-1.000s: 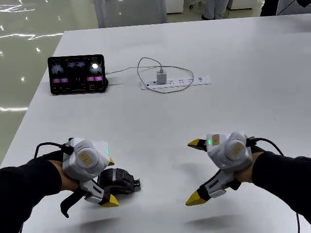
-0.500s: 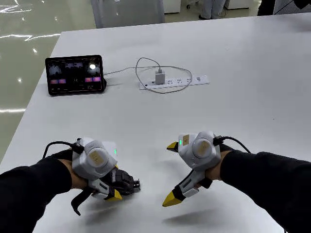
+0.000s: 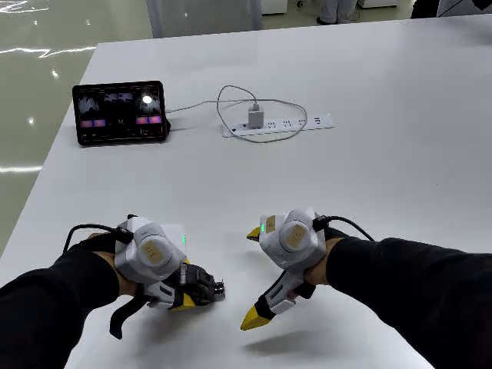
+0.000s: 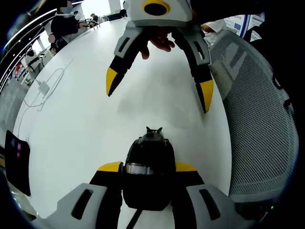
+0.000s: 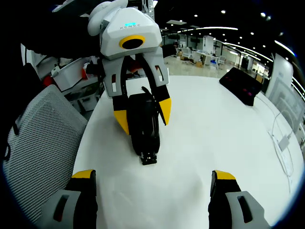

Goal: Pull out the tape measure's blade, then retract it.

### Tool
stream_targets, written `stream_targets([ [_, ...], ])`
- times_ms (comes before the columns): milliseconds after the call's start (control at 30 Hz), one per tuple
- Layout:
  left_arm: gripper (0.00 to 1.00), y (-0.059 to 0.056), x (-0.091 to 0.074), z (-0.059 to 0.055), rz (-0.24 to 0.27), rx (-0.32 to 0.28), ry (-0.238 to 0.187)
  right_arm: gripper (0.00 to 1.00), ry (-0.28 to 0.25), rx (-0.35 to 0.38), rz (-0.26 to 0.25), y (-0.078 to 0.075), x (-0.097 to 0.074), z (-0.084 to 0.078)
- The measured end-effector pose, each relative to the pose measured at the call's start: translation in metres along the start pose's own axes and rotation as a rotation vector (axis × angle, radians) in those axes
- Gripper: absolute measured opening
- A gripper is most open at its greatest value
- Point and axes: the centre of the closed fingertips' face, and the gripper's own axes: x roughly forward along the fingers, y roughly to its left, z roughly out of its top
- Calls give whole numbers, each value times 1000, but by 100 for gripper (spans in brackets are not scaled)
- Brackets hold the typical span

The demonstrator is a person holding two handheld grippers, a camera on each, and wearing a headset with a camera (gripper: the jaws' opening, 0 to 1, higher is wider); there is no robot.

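The black tape measure (image 3: 197, 286) rests on the white table, and my left gripper (image 3: 184, 288) is shut on its case. In the left gripper view the tape measure (image 4: 148, 167) sits between the yellow-tipped jaws, its blade hook pointing away. My right gripper (image 3: 252, 277) stands open just right of the hook, one jaw on each side of its line. From the right gripper view the tape measure (image 5: 143, 128) faces me with its hook end nearest, held by the left gripper (image 5: 143, 114). The right gripper (image 5: 151, 179) has nothing between its fingers.
A tablet (image 3: 120, 113) stands at the back left of the white table (image 3: 384, 138). A white power strip (image 3: 280, 126) with a charger and looped cable lies behind the middle. A grey mesh chair (image 4: 259, 114) is beside the table's near edge.
My right gripper has moved left toward the tape measure's hook, staying open. The left gripper keeps its hold on the case, shifted only slightly.
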Motion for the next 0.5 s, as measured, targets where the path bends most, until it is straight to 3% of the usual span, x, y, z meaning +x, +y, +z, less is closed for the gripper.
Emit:
stream_targets([
  [200, 33, 0, 0, -1, 7, 2, 19, 99, 7, -21, 2, 2, 12, 4],
  [500, 33, 0, 0, -1, 17, -6, -18, 99, -58, -33, -49, -10, 20, 18],
])
